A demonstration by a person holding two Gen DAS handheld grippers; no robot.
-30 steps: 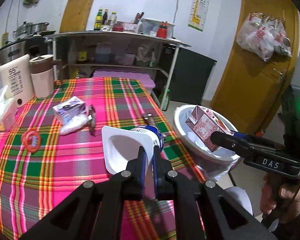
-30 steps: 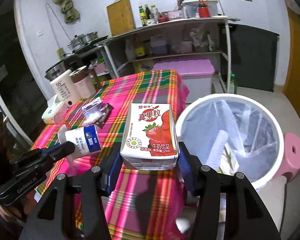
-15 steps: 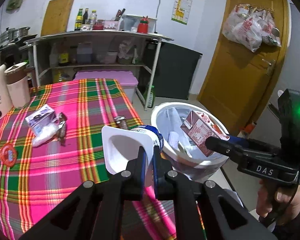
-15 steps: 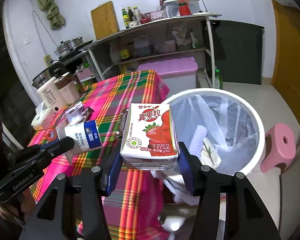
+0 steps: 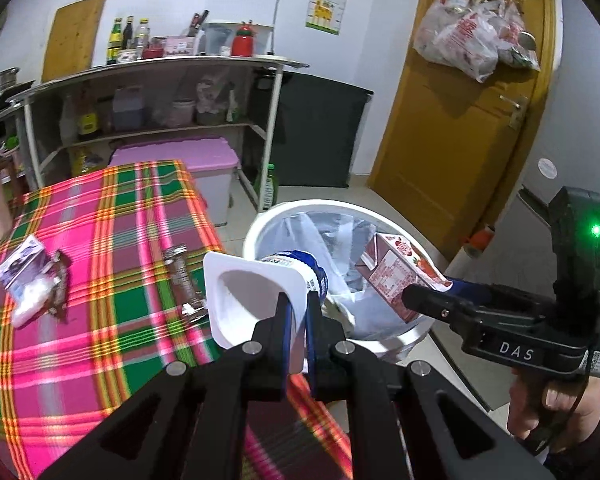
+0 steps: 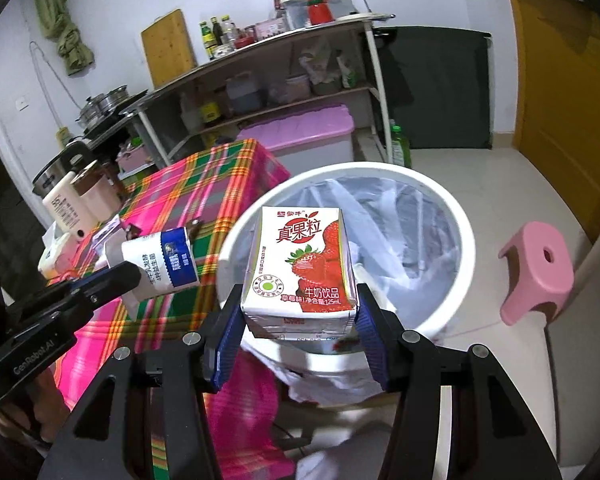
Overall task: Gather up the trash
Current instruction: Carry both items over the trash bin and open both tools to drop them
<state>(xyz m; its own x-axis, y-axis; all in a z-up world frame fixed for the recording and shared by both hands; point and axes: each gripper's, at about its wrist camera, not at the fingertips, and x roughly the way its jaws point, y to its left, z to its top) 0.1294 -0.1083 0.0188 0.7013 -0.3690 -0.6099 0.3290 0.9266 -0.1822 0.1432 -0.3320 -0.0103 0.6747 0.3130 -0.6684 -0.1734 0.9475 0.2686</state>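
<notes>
The left tool (image 5: pixel 296 312) is clamped on the wall of a white yogurt cup (image 5: pixel 256 292) with a blue label, one finger inside the cup's mouth and one outside. The cup lies tilted, mouth toward the camera, over the table (image 5: pixel 100 280) edge, just beside the bin (image 5: pixel 260 220).

The right tool (image 6: pixel 300 332) is clamped on a strawberry milk carton (image 6: pixel 300 264), blue pads (image 6: pixel 226 344) pressing its 2 sides. The carton stands upright in the grip, over the near rim of the bin. In the left view it shows over the bin's opening, with a person's hand (image 5: pixel 556 404) on the tool's handle.

The bin is white and round, lined with a clear bag (image 6: pixel 400 216), with crumpled plastic inside. It stands on the floor against the table's corner.

On the plaid tablecloth lie more pieces: a small purple carton (image 5: pixel 20 266), a white crumpled wrapper (image 5: pixel 30 304) touching it, a dark wrapper (image 5: pixel 60 284) just beside these, and a brown wrapper (image 5: pixel 180 270) near the cup.

A pink stool (image 6: pixel 536 272) stands on the floor right of the bin.
</notes>
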